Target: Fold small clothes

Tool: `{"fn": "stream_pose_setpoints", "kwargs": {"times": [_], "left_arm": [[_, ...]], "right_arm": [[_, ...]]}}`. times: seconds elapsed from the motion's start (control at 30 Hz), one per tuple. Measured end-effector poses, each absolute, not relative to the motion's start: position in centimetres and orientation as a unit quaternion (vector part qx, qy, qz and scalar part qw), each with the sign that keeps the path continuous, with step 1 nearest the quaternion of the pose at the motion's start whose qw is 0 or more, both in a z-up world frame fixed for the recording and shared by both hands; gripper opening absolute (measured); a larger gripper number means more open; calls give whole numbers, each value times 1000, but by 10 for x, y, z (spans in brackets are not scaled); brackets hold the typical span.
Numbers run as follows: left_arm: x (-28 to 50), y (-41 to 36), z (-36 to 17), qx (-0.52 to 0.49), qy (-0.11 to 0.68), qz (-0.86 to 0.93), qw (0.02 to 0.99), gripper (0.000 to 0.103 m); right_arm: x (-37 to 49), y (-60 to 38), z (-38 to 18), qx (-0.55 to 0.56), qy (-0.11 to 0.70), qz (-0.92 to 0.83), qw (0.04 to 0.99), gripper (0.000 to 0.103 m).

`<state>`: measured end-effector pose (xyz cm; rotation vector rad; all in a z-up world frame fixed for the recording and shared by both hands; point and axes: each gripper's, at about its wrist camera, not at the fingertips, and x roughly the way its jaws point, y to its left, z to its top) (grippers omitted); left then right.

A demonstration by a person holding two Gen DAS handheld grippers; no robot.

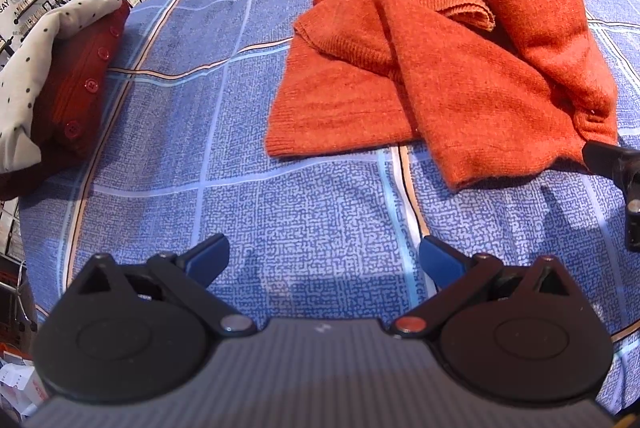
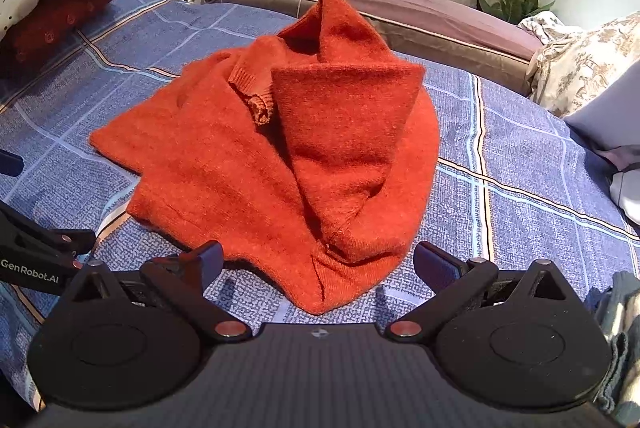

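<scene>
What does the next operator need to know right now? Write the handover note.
Left claw: open, empty, over bare blue plaid sheet.
Right claw: open, empty, at the near edge of the orange sweater.
Sweater lies crumpled mid-bed, one ribbed cuff showing on top.
Done: a stack of folded clothes sits far left.
Left: spread the sweater flat, fold it, add it to the stack.

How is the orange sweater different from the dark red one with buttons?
The orange sweater lies crumpled mid-bed with nothing on it; the dark red sweater sits folded at the bed's edge under a dotted white cloth. The red one shows buttons, the orange none. Both rest on the blue checked sheet.
</scene>
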<state>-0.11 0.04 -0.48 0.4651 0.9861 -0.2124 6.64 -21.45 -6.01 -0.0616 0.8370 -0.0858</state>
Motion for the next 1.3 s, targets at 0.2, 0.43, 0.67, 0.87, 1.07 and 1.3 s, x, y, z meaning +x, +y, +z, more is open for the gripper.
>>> {"fn": "stream_pose_setpoints", "kwargs": {"times": [0.2,0.43,0.67,0.87,1.07,1.3], "left_arm": [[0,2,-6,224,474,-100,846,103],[-1,2,-9,226,481,-102,841,103],[-1,3,-13,226,480,-104,841,103],[1,5,-15,220,484,-105,840,103],[3,6,-18,223,483,-103,841,103],[4,9,-20,217,476,-102,846,103]], "right_arm": [[60,-208,-57,-30,409,-39,911,103],[53,-206,-53,-27,409,-40,911,103],[49,-204,-52,-25,412,-37,910,103],[49,-203,-54,-23,414,-38,909,103],[48,-207,-56,-16,415,-41,909,103],[43,-217,-55,34,405,-17,914,103]]}}
